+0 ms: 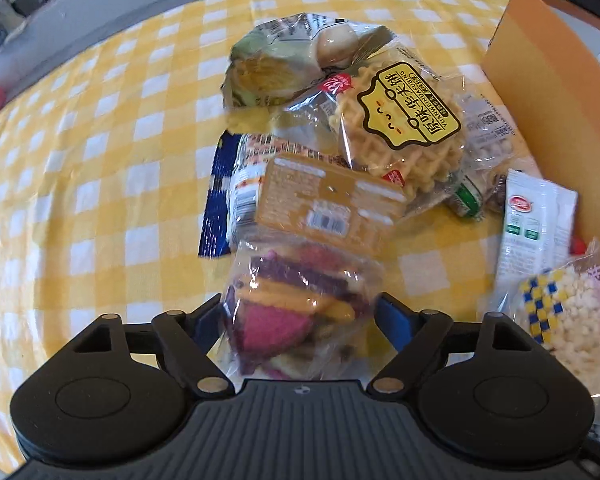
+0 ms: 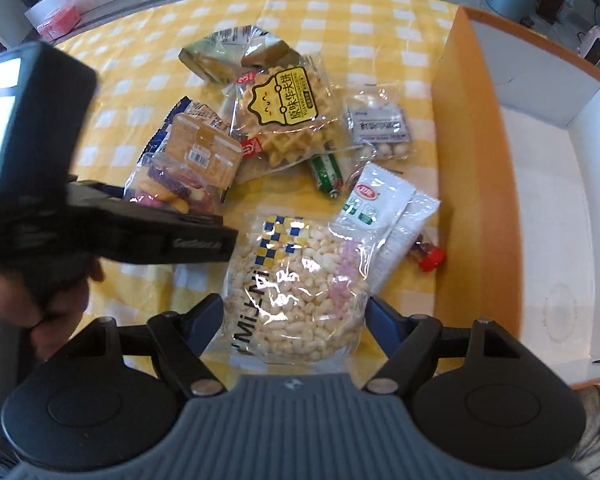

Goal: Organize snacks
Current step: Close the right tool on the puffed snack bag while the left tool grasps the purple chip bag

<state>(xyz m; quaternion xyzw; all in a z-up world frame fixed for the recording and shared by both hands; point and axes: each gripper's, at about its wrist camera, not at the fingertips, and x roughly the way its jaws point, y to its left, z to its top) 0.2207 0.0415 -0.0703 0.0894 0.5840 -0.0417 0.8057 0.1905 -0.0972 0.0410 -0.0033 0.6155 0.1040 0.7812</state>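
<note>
A clear bag of purple, pink and yellow crisps (image 1: 296, 312) lies between the blue fingers of my left gripper (image 1: 300, 312), which stands open around it on the yellow checked tablecloth (image 1: 100, 160). My right gripper (image 2: 294, 304) is shut on a clear bag of puffed rice (image 2: 296, 288), its fingers pressing both sides; the bag overlaps two white sachets (image 2: 376, 204). The same puffed rice bag (image 1: 572, 320) shows at the right edge of the left wrist view. An orange cardboard box (image 2: 480, 160) with a white inside stands to the right.
A pile sits behind: waffle bag (image 1: 404, 120), tan cracker pack (image 1: 328, 200), blue wrapper (image 1: 216, 200), green-white bag (image 1: 284, 60). A green tube (image 2: 326, 172), a bag of white balls (image 2: 380, 128) and a red-capped item (image 2: 430, 258) lie near the box. A hand (image 2: 40, 300) holds the left tool's black housing (image 2: 100, 224).
</note>
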